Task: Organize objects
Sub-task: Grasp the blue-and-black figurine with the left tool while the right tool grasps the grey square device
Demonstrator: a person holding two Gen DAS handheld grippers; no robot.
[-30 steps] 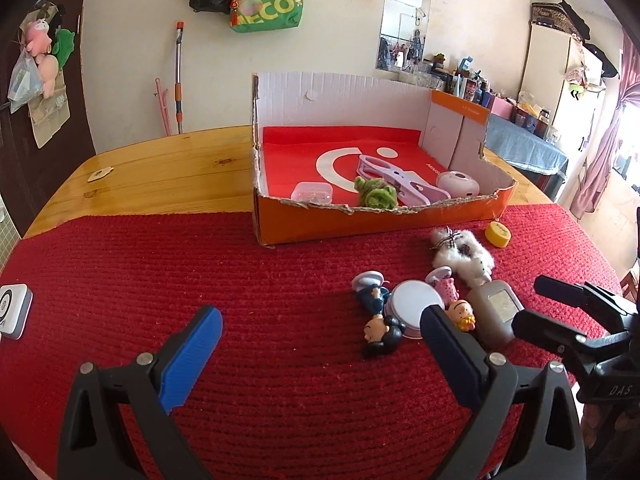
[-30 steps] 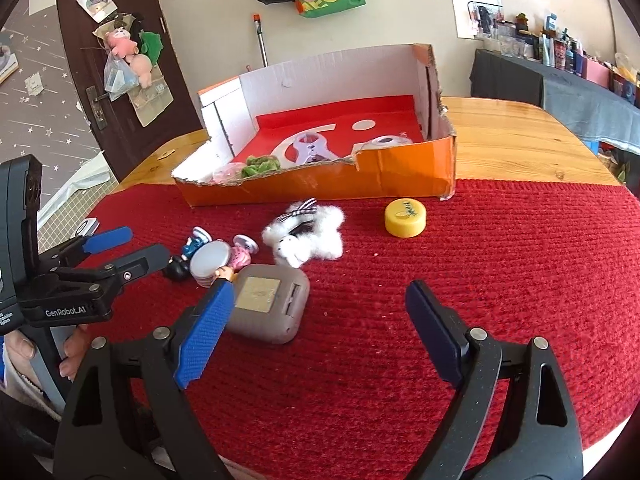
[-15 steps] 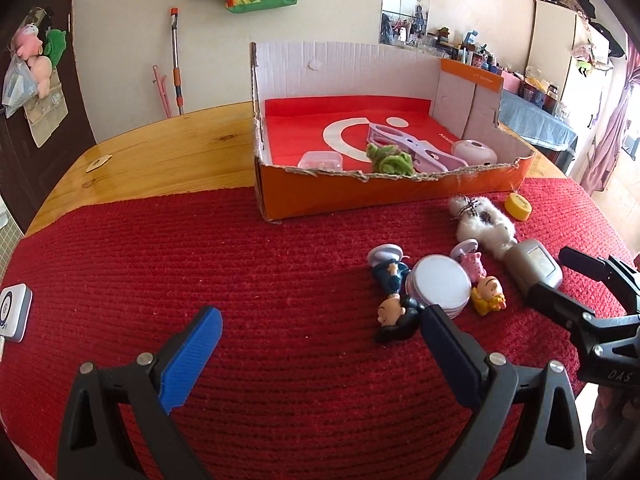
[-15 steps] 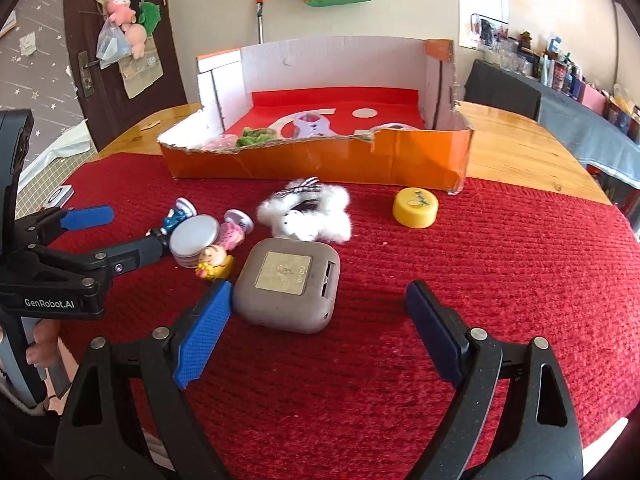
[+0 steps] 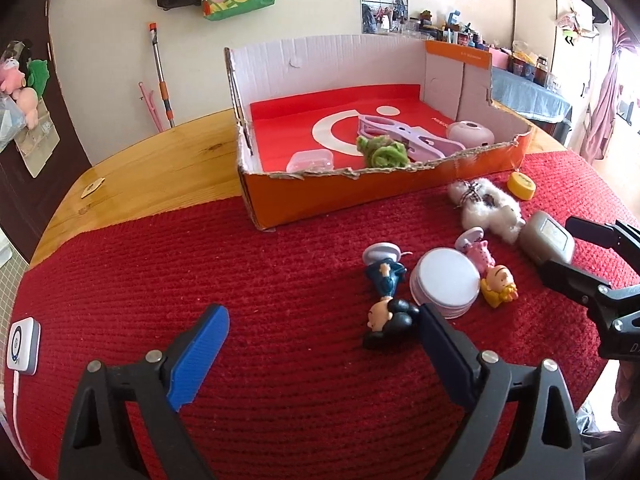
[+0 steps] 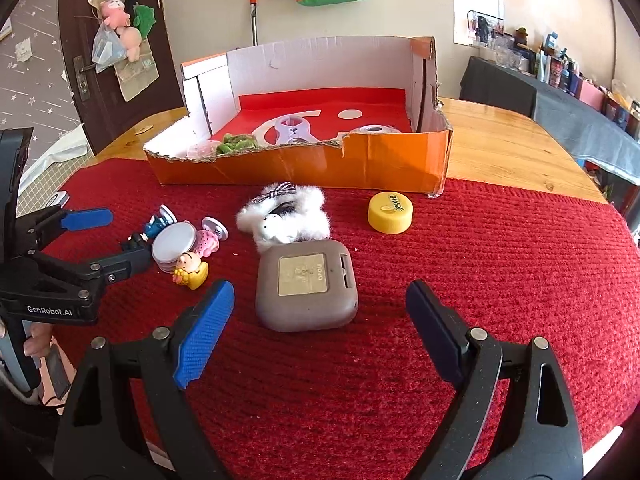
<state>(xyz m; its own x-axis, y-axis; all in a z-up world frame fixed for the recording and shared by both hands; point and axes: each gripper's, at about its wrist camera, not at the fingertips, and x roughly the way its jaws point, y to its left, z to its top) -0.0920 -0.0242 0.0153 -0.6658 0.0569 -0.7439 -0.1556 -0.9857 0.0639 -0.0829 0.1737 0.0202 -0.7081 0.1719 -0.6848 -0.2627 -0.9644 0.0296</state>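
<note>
We look down on a ribbed red knitted mat (image 5: 168, 264) spread over a glossy wooden table (image 5: 160, 168), and on it sits a torn cardboard box (image 5: 360, 196), orange outside, white corrugated walls, red floor with a white printed mark. Inside the box we count four things: a small clear plastic case (image 5: 310, 159), a fuzzy green tuft (image 5: 382, 152), a flat lilac plastic piece (image 5: 404, 134) and a rounded pale pink gadget (image 5: 470, 135).

Out on the mat, in front of the box, we see six loose pieces: three little cartoon figurines, a navy one (image 5: 386, 300) lying flat, a pink spotted one (image 5: 478, 250) and a yellow one (image 5: 498, 284); one white round tin (image 5: 444, 280) between them; one fluffy white plush (image 6: 286, 218) with a checked ribbon; one smooth grey rounded-square case (image 6: 306, 284) with a pale label. A yellow bottle cap (image 6: 390, 212) lies apart, near the box's corner.

Our left gripper (image 5: 320, 354) has just been closing a little, yet its ridged blue pads (image 5: 198, 356) stand wide with only mat between them (the navy figurine is just beside the right-hand finger). Our right gripper (image 6: 316, 332) gapes wide too, gripping nothing, the grey case just ahead of its tips
</note>
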